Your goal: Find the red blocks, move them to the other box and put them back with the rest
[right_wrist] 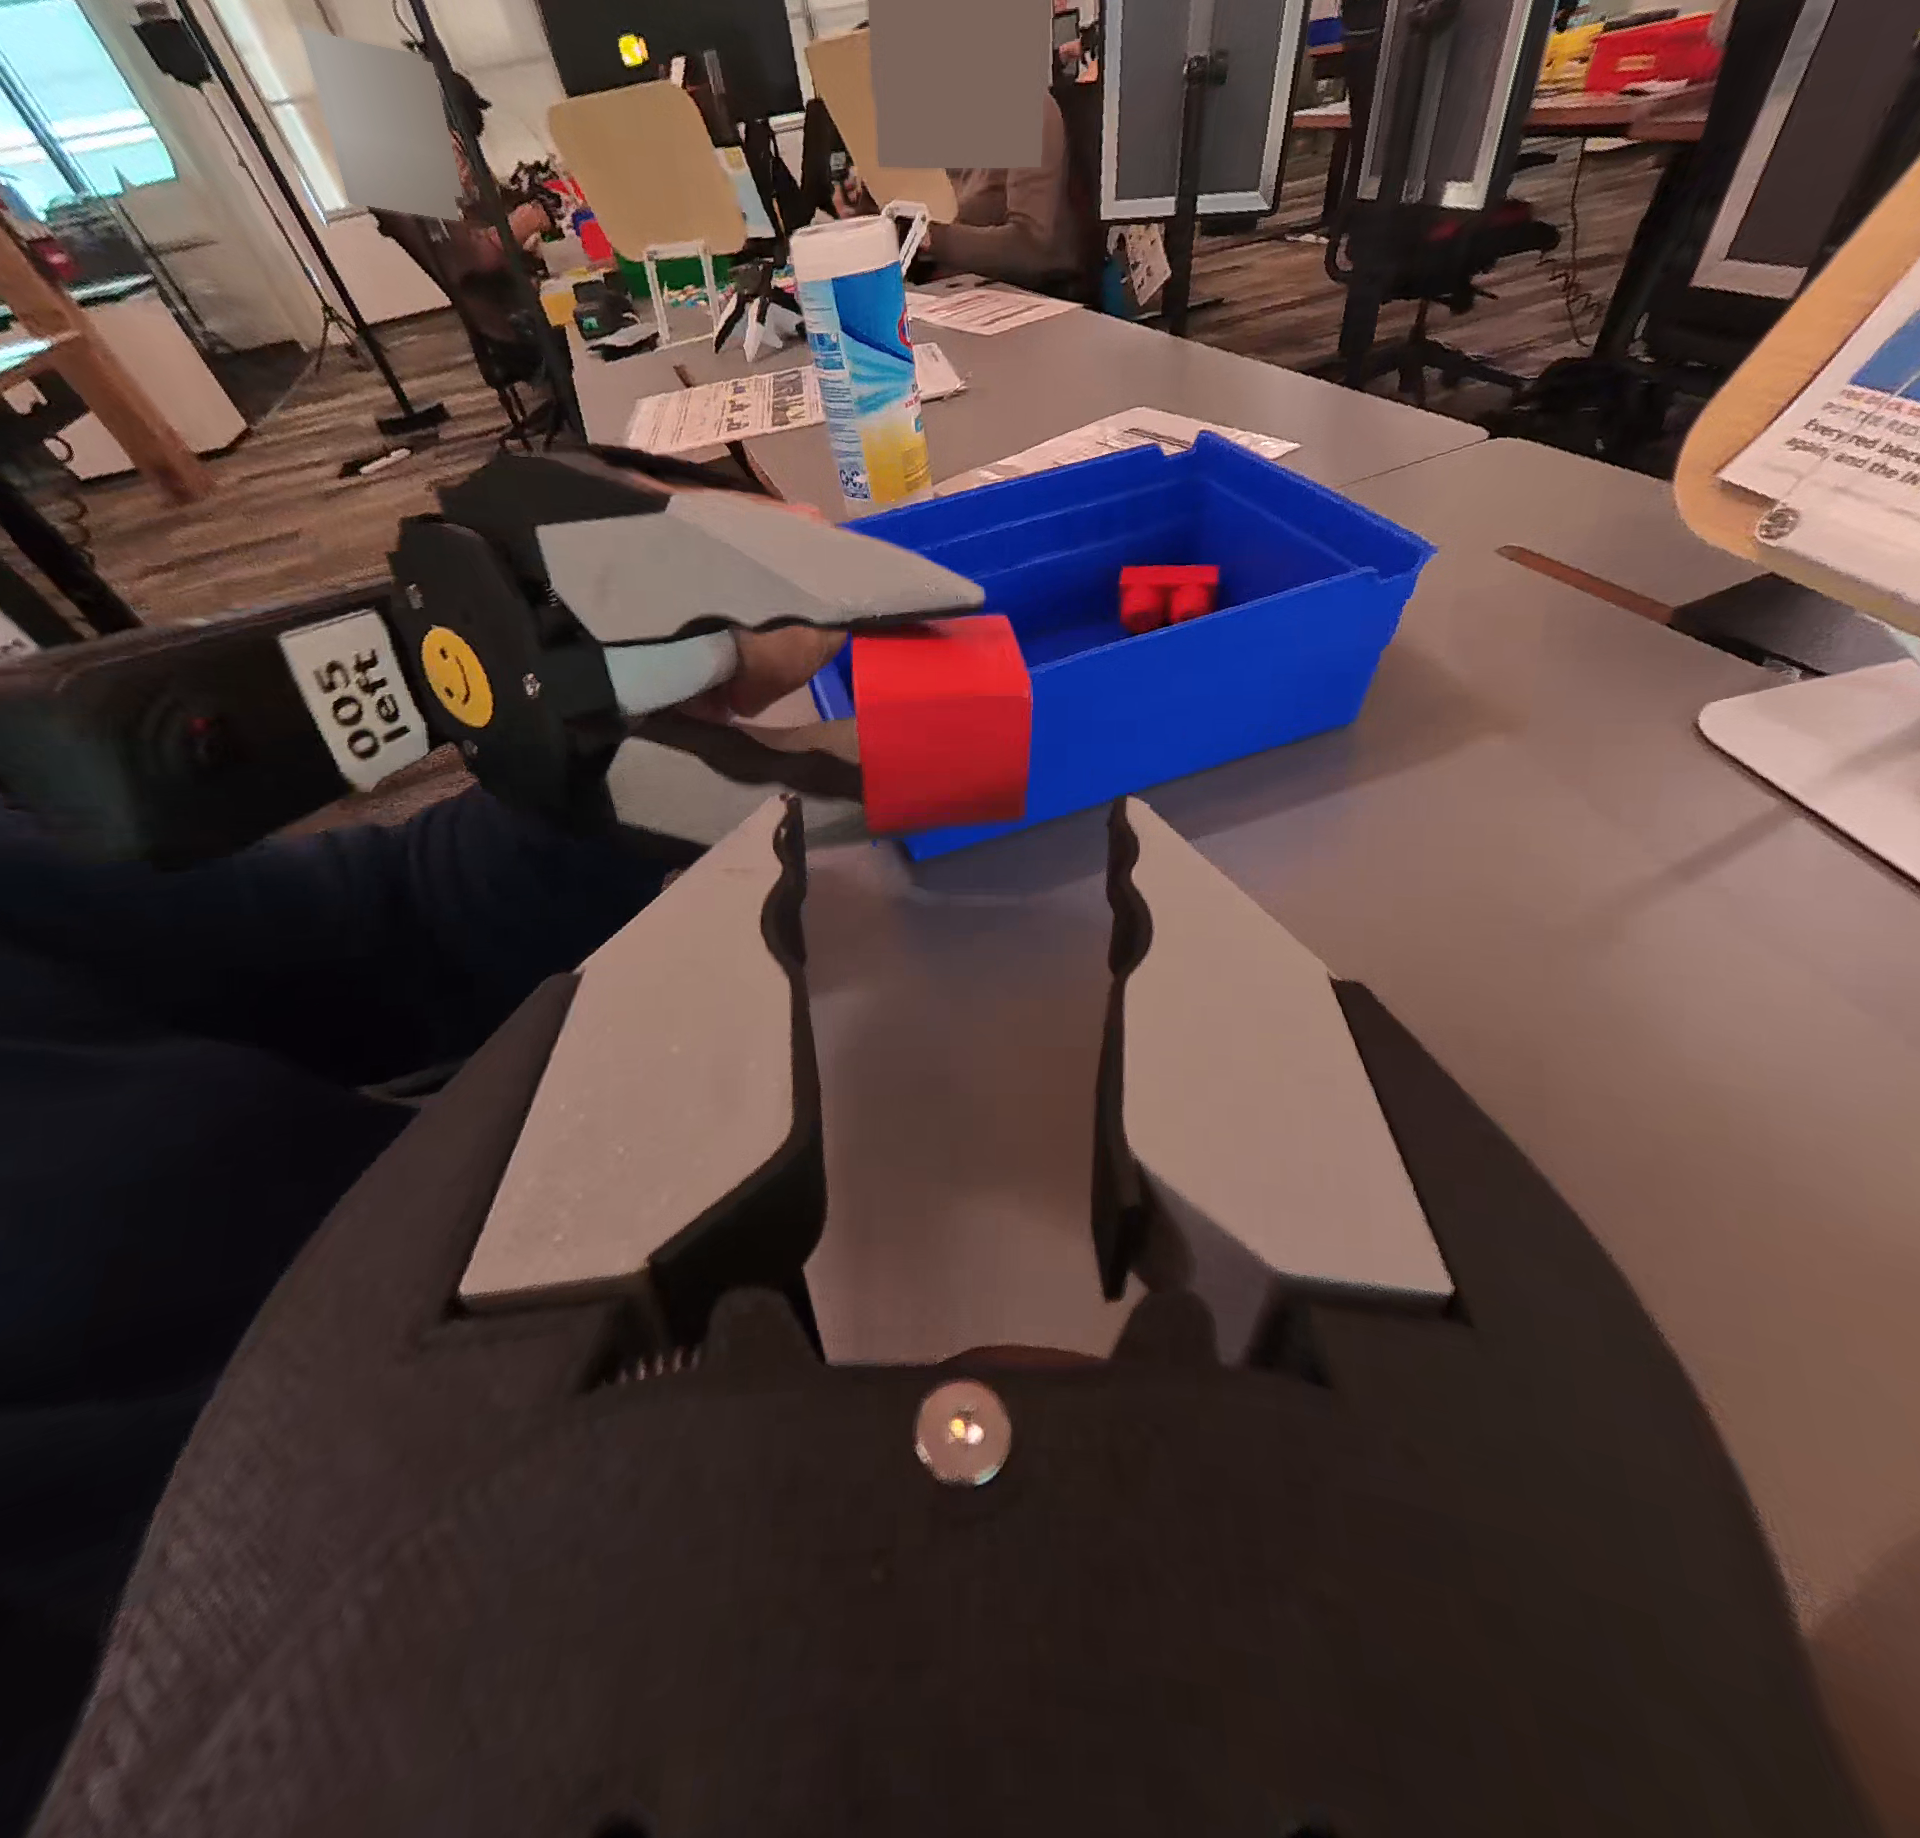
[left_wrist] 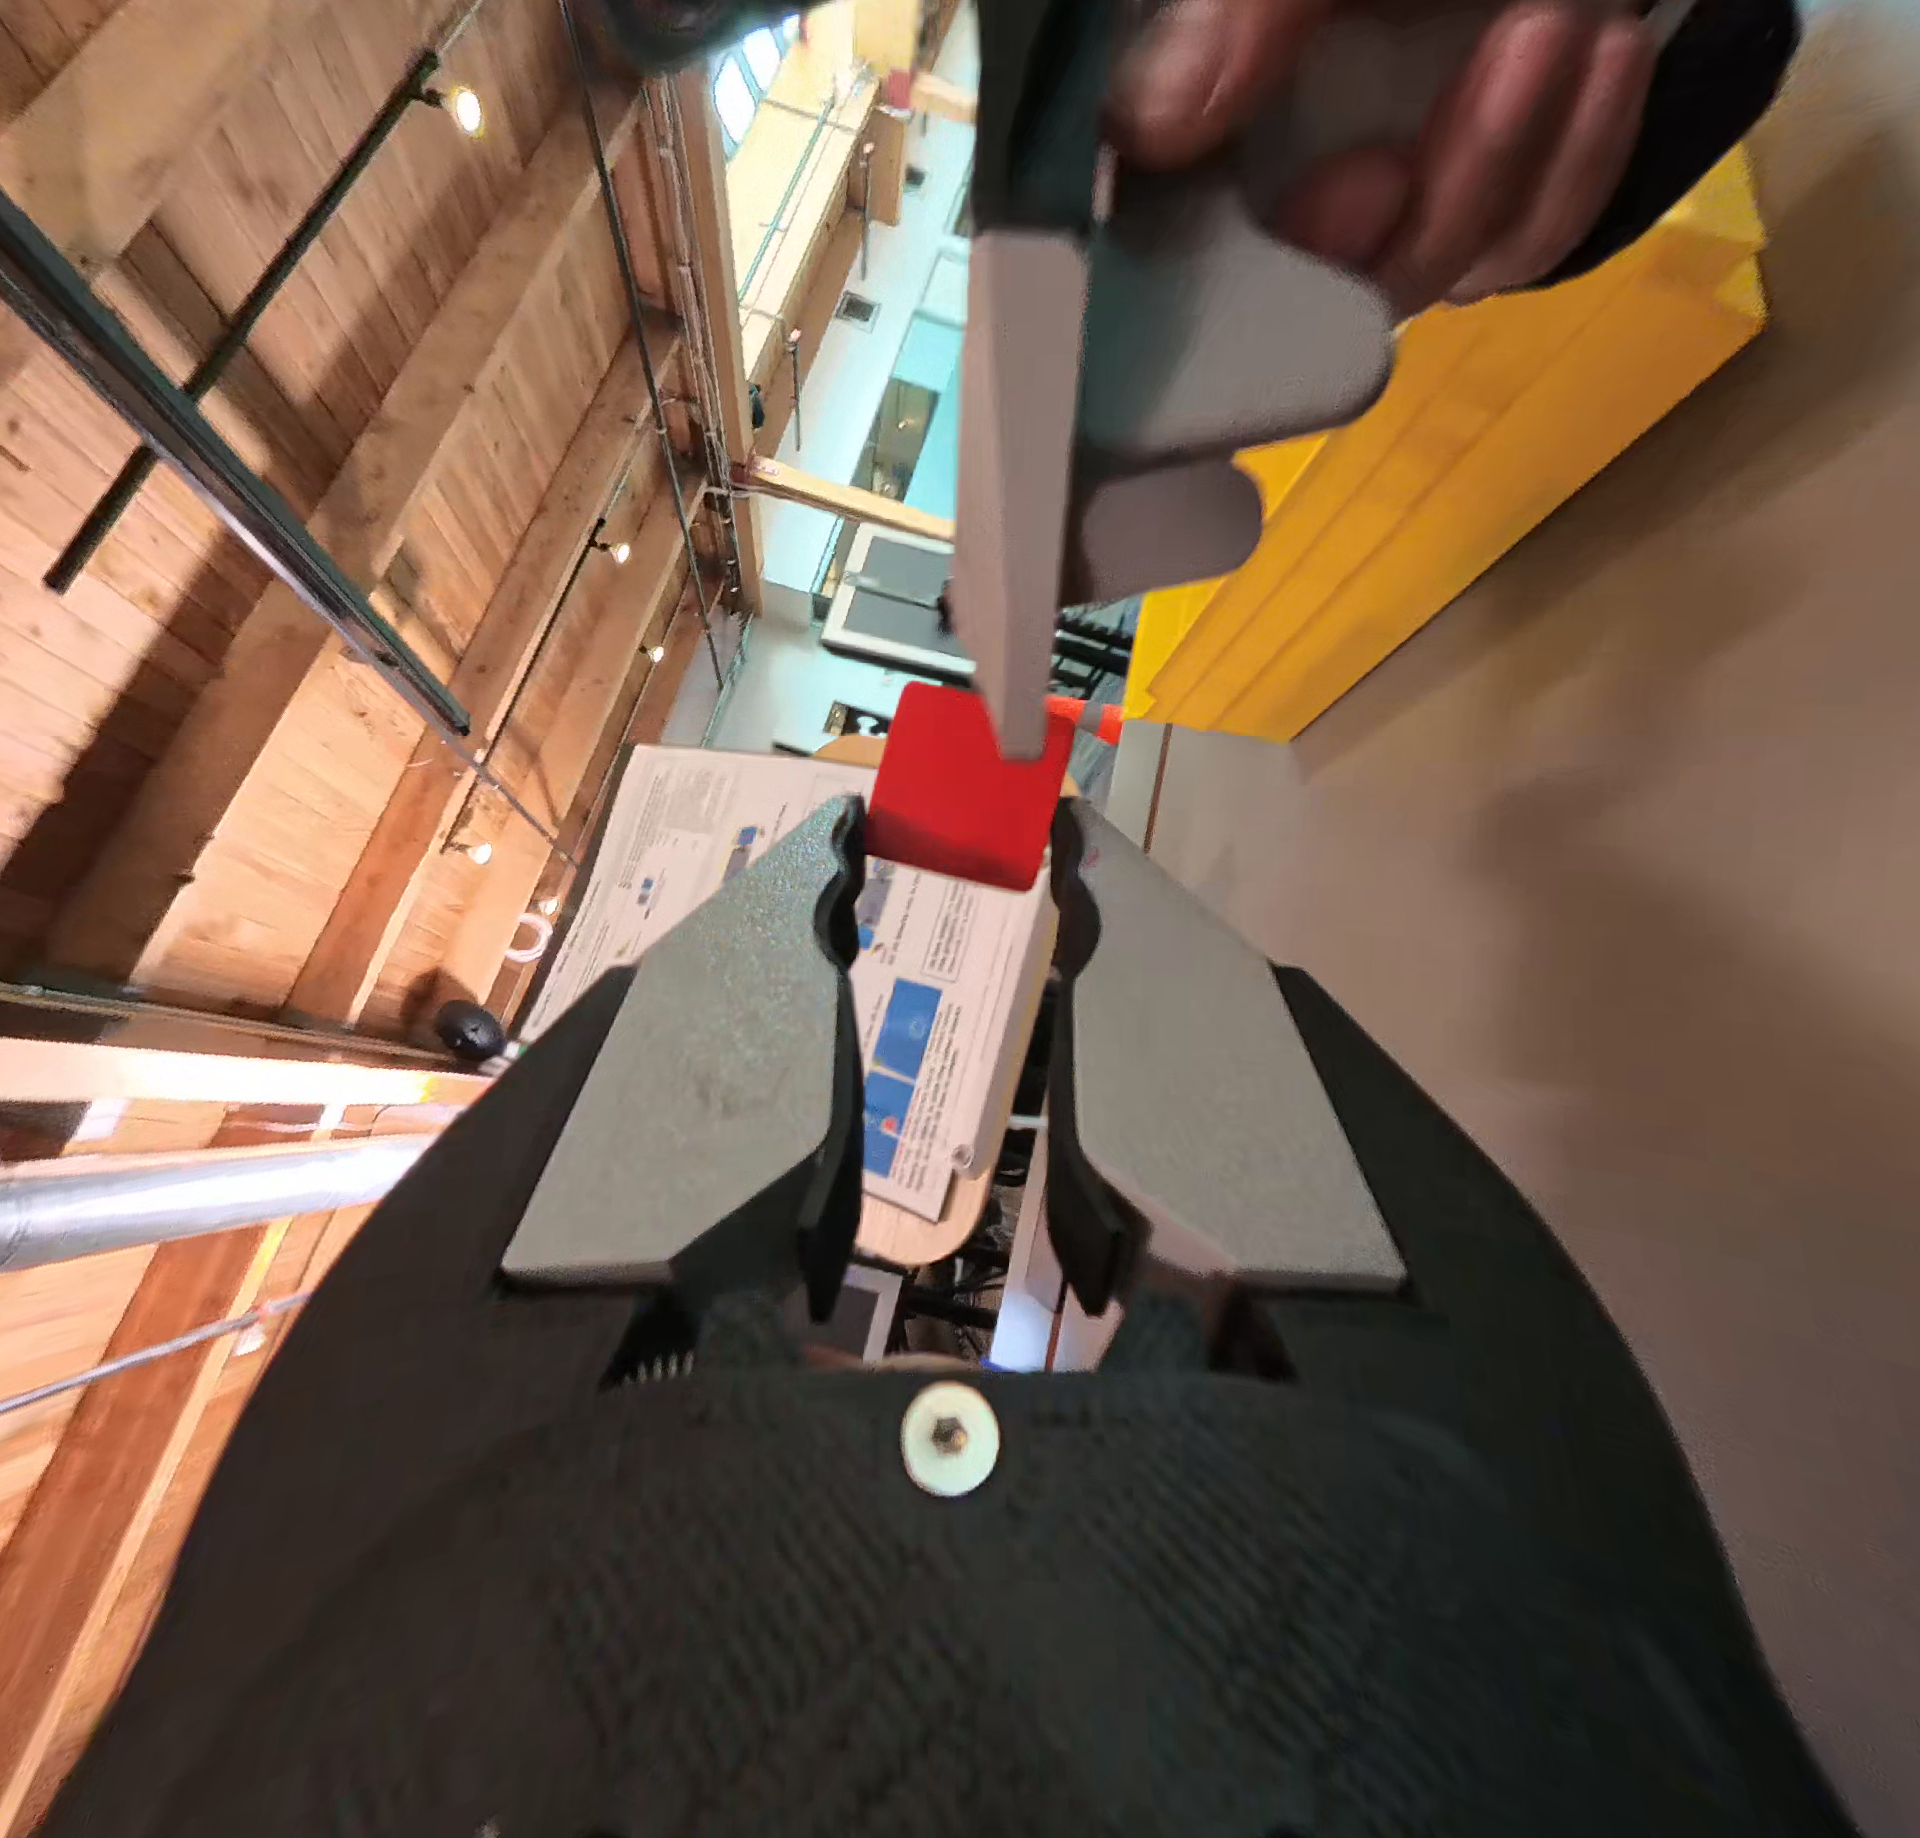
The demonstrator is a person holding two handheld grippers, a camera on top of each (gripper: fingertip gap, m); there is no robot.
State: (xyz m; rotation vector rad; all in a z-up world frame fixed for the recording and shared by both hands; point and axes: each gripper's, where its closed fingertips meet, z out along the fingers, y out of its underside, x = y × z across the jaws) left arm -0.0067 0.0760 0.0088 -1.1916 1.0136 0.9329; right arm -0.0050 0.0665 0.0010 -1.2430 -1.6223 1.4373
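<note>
My left gripper (left_wrist: 956, 832) is shut on a red cube block (left_wrist: 961, 791) and holds it by the fingertips in the air. In the right wrist view the left gripper (right_wrist: 904, 697) comes in from the left, holding the cube (right_wrist: 945, 728) just in front of the near left corner of the blue box (right_wrist: 1195, 708). A red studded brick (right_wrist: 1169, 593) lies inside that box. My right gripper (right_wrist: 956, 822) is open and empty, with its tips just below the cube. One of its fingers (left_wrist: 1013, 541) reaches the cube's edge in the left wrist view.
A yellow box (left_wrist: 1455, 500) stands on the grey table (right_wrist: 1455, 905) behind the right gripper. A wipes canister (right_wrist: 862, 365) and papers lie behind the blue box. A wooden board with printed sheets (right_wrist: 1818, 417) and a white base stand at the right. People sit at far tables.
</note>
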